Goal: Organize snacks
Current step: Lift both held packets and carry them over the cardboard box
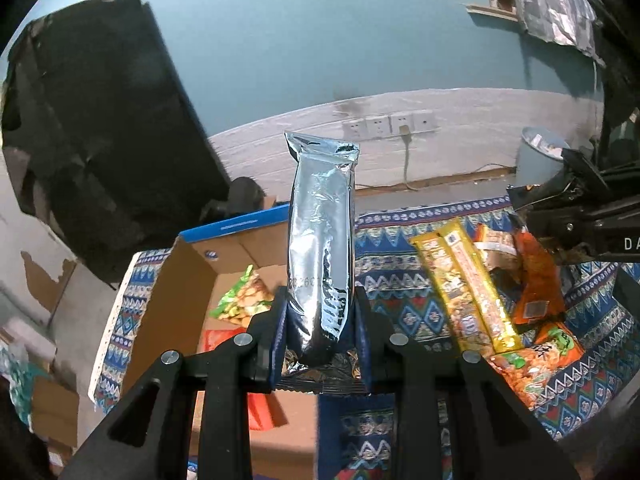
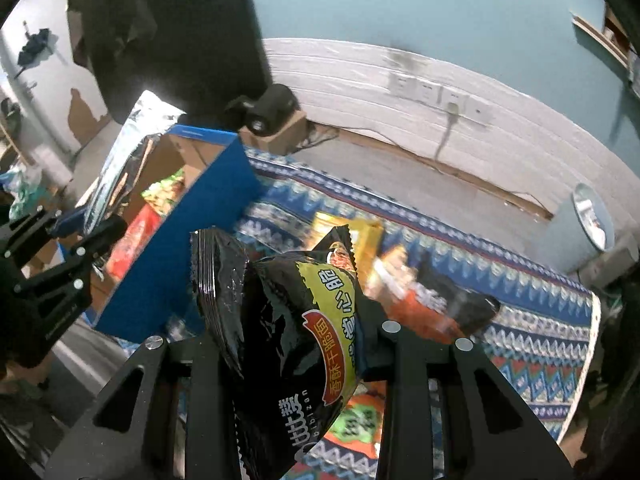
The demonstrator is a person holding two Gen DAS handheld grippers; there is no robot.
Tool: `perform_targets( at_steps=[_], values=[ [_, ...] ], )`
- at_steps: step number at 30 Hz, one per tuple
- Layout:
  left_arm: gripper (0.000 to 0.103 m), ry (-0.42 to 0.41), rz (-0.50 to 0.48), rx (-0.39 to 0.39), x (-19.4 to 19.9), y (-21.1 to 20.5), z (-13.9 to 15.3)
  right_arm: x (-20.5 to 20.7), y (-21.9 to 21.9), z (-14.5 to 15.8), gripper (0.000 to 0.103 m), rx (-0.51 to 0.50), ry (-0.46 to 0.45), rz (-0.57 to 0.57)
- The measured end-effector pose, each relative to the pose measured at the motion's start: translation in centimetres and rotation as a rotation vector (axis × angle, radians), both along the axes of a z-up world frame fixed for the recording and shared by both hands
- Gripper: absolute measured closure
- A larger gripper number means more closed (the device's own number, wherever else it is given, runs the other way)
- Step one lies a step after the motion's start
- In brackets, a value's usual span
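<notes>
My left gripper (image 1: 320,312) is shut on a long silver foil packet (image 1: 322,240) that stands upright between its blue pads, held above the table beside the cardboard box (image 1: 176,280). In the box lie a green snack bag (image 1: 244,300) and a red packet (image 1: 218,338). My right gripper (image 2: 296,320) is shut on a black snack bag (image 2: 280,340) with a yellow and red label. The right wrist view also shows the left gripper (image 2: 86,236) with the silver packet (image 2: 128,156) over the box (image 2: 192,240). Loose snacks (image 1: 472,292) lie on the patterned cloth.
A patterned blue cloth (image 2: 520,320) covers the table. Yellow bars (image 1: 480,288), an orange bag (image 1: 536,280) and a peanut bag (image 1: 532,364) lie to the right of the box. A grey bin (image 2: 588,224) stands at the far right. A dark block (image 1: 100,120) rises behind the box.
</notes>
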State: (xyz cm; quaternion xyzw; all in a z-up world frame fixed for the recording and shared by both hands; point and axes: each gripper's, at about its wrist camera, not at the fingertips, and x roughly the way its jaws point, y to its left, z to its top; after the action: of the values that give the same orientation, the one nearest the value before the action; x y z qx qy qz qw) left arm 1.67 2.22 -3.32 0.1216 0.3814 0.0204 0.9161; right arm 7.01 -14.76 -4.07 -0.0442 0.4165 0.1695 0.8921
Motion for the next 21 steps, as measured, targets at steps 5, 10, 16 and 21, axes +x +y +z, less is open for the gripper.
perform_targets(
  at_steps=[5,10,16,21],
  values=[
    [0.073,-0.006,0.036,-0.010,-0.2,2.0,0.1,0.9,2.7,0.6,0.072,0.010,-0.004,0.042],
    [0.073,-0.010,0.077,-0.019,-0.3,4.4,0.0,1.8,6.0,1.0,0.072,0.011,-0.007,0.090],
    [0.073,0.002,0.130,-0.030,-0.6,7.3,-0.7,2.9,10.1,1.3,0.072,0.006,-0.008,0.146],
    [0.073,0.020,0.166,-0.044,-0.6,9.3,-1.6,3.7,13.2,1.0,0.072,-0.002,-0.002,0.190]
  ],
)
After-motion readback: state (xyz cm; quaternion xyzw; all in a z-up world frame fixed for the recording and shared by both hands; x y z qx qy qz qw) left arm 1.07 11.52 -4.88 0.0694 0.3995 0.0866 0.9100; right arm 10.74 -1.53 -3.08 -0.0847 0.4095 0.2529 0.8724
